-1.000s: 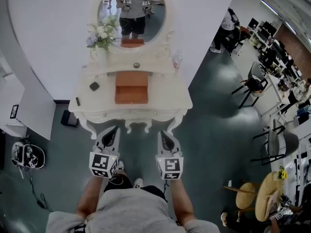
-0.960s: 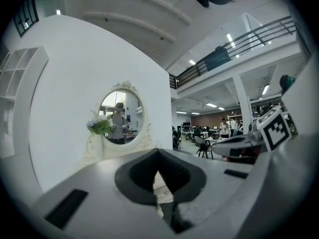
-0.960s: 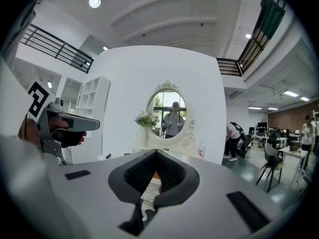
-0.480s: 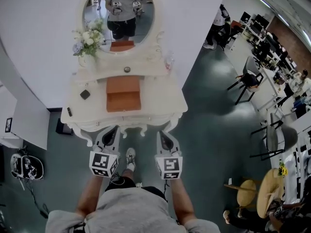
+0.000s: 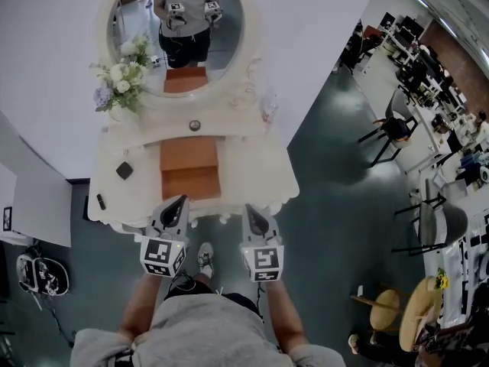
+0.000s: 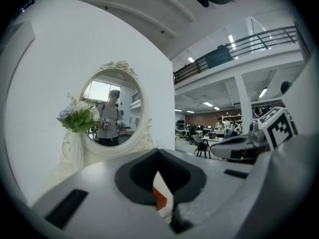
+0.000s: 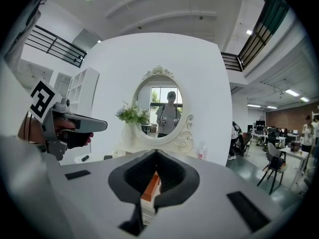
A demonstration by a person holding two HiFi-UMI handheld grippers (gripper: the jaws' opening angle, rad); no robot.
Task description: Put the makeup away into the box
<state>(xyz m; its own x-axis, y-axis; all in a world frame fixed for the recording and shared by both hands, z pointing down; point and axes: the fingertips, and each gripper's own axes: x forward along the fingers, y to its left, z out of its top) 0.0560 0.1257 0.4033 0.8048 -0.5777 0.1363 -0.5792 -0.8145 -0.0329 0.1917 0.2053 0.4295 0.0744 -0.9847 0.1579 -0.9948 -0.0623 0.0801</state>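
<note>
Orange-brown and smooth-faced, the single box (image 5: 189, 168) stands at the middle of the one white dressing table (image 5: 260, 176). It is a block in two stepped tiers, set against the table's scalloped, carved edge. Two small dark makeup pieces lie on the bare top left of the box: a flat square compact (image 5: 124, 170) and, nearer the front edge, a thin dark stick (image 5: 100, 202). Behind the box is one small round item (image 5: 194, 125), too small to identify. One oval mirror (image 5: 221, 44) in a scrolled white frame rises at the back, with one bunch of pale flowers (image 5: 118, 79) at its left and one clear bottle (image 5: 269, 107) at its right. Two grey grippers hover at the table's front edge, the left gripper (image 5: 180, 202) and right gripper (image 5: 249, 209), both with dark-padded jaws closed together and nothing held.
</note>
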